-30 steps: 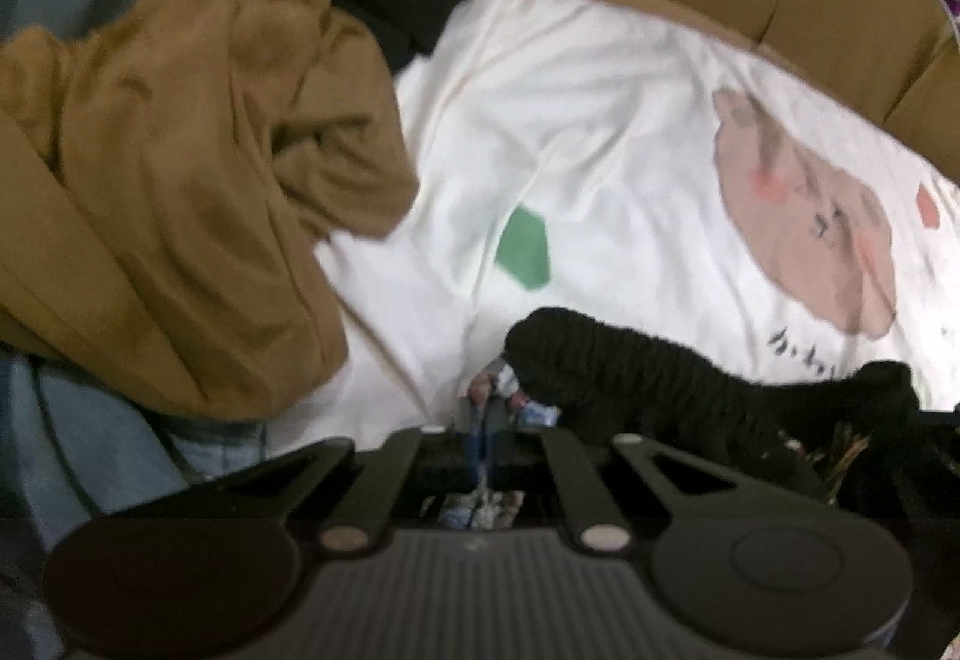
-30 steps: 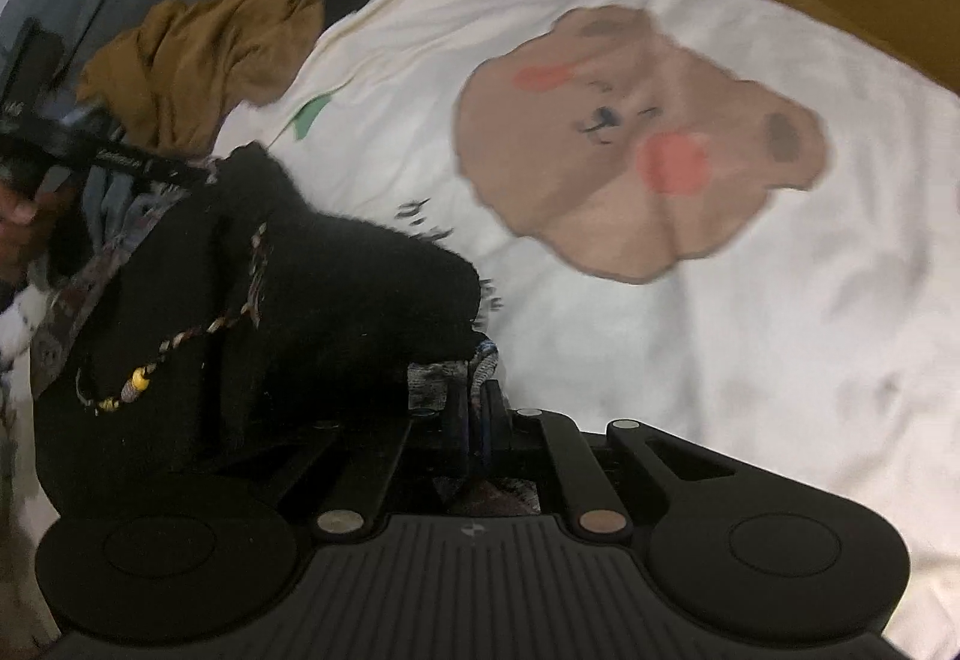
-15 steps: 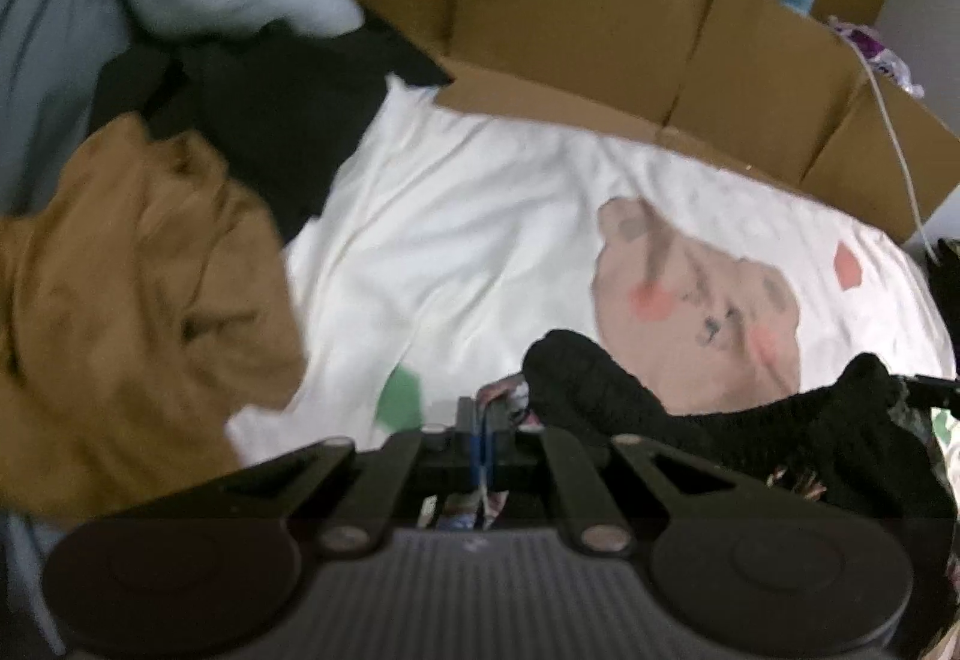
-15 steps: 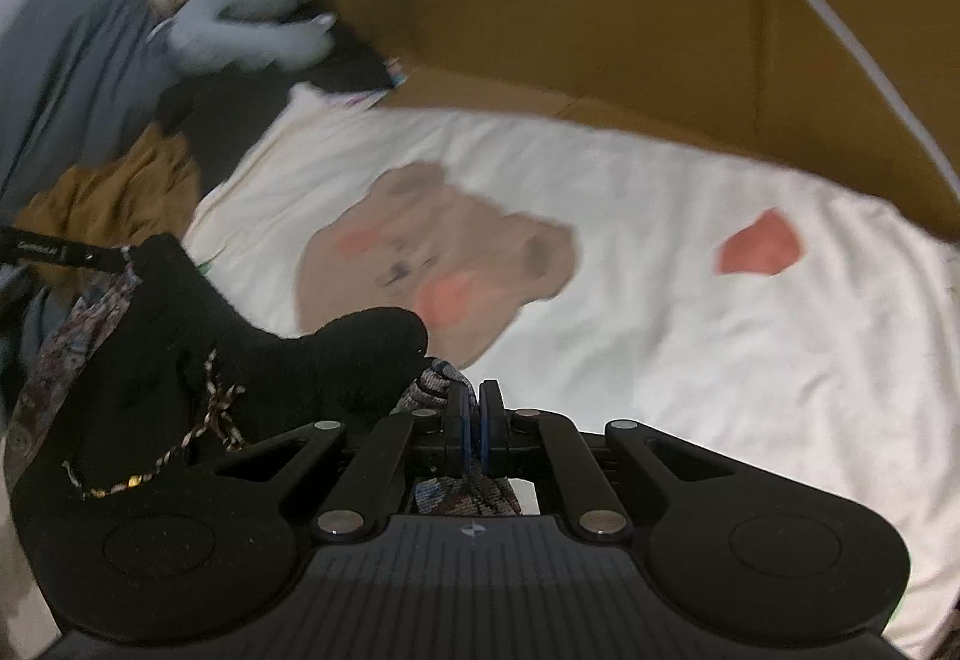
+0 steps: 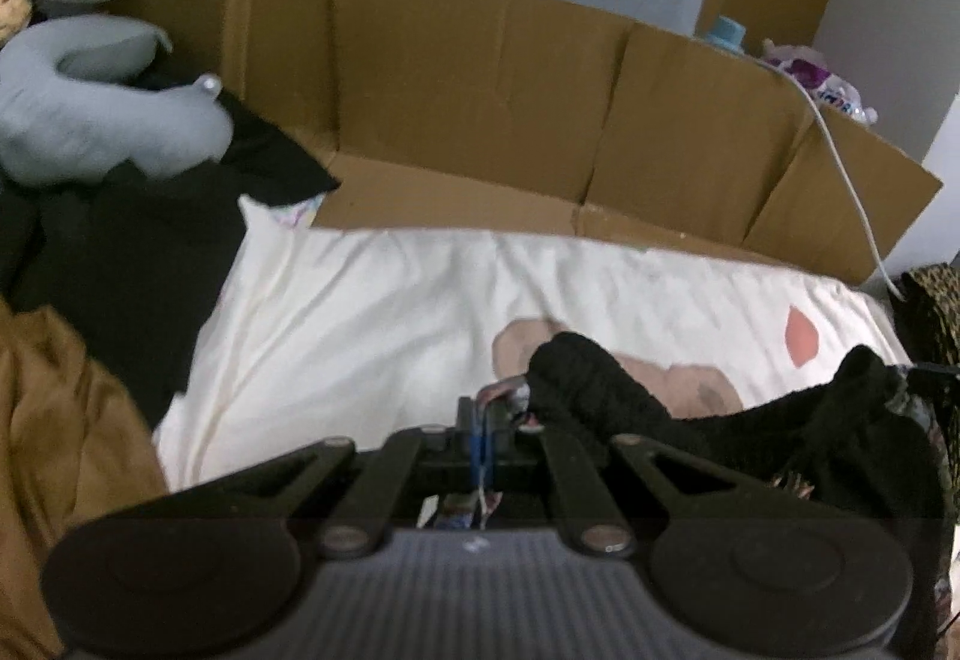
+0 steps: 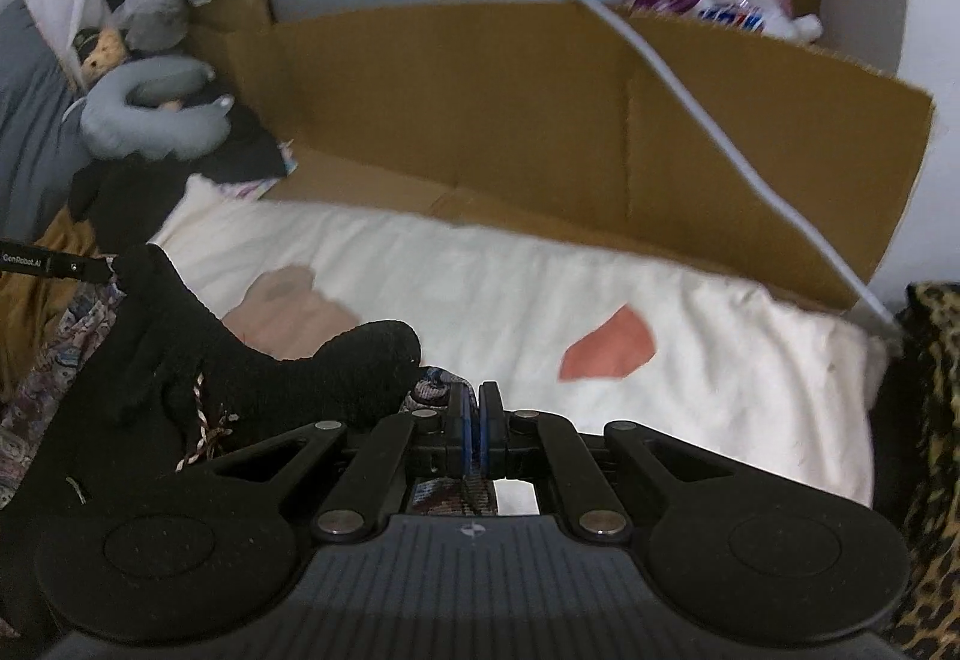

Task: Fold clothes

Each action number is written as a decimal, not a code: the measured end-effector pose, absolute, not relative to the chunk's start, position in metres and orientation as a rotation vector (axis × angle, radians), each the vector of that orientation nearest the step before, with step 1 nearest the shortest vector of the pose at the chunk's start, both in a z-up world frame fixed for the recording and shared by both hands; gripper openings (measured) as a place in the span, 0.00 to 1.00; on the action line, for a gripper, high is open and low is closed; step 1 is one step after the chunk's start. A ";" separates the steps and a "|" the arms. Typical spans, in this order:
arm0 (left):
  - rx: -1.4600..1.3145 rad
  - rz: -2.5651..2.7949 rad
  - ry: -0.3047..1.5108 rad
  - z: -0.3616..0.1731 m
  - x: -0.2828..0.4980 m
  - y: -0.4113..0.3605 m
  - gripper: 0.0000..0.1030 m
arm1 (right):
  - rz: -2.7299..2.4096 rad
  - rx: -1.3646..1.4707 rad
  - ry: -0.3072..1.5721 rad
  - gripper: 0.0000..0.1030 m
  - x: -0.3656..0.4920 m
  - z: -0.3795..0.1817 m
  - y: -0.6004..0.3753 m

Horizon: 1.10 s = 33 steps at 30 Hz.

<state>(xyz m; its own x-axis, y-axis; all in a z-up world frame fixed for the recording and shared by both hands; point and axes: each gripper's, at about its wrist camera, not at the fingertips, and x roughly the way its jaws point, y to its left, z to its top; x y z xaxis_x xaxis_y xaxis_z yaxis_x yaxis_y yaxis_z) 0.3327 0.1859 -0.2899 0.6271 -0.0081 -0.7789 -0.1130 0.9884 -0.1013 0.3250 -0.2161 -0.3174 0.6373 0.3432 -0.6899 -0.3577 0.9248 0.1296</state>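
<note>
A: Black knit garment (image 5: 600,390), patterned lining and braided cord (image 6: 201,423). Location?

B: Slung between the two tools, above the cream bear-print sheet (image 5: 372,324). One end is at the left hand-held gripper (image 5: 482,423), the other at the right hand-held gripper (image 6: 474,423).

A: Pose of each?

B: Both angle downward toward the sheet, with the cardboard wall (image 5: 468,102) beyond it. Left: jaws closed tight, pinching a strip of the patterned lining. Right: jaws closed likewise, lining trapped between the blue pads (image 6: 463,432).

A: Garment relative to each tool?

B: In the left view it bulges just right of the jaws and runs off rightward. In the right view it heaps just left of the jaws, reaching to the other tool's tip at the frame's left edge.

A: Anything unreadable?

B: The garment's type: it is bunched, and its lower part is hidden behind the tool bodies. The mustard cloth (image 5: 54,450) left of the sheet is cut off by the frame. The sheet's bear print is partly covered.
</note>
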 end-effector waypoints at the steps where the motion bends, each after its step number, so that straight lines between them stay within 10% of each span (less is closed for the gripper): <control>1: -0.146 0.059 0.894 -0.291 0.337 0.186 0.02 | 0.392 -0.024 0.777 0.00 0.327 -0.317 -0.217; 15: -0.128 0.067 1.059 -0.366 0.367 0.196 0.08 | 0.381 0.038 0.962 0.07 0.352 -0.391 -0.222; 17: -0.140 0.062 1.052 -0.362 0.366 0.199 0.12 | 0.407 0.057 0.956 0.44 0.351 -0.388 -0.224; 19: -0.154 0.060 1.035 -0.356 0.364 0.201 0.20 | 0.428 0.081 0.935 0.52 0.350 -0.384 -0.227; 24: -0.176 0.029 0.999 -0.351 0.365 0.199 0.41 | 0.443 0.093 0.936 0.53 0.361 -0.384 -0.225; 33: -0.197 0.035 1.036 -0.378 0.386 0.200 0.47 | 0.461 0.108 0.999 0.53 0.383 -0.413 -0.214</control>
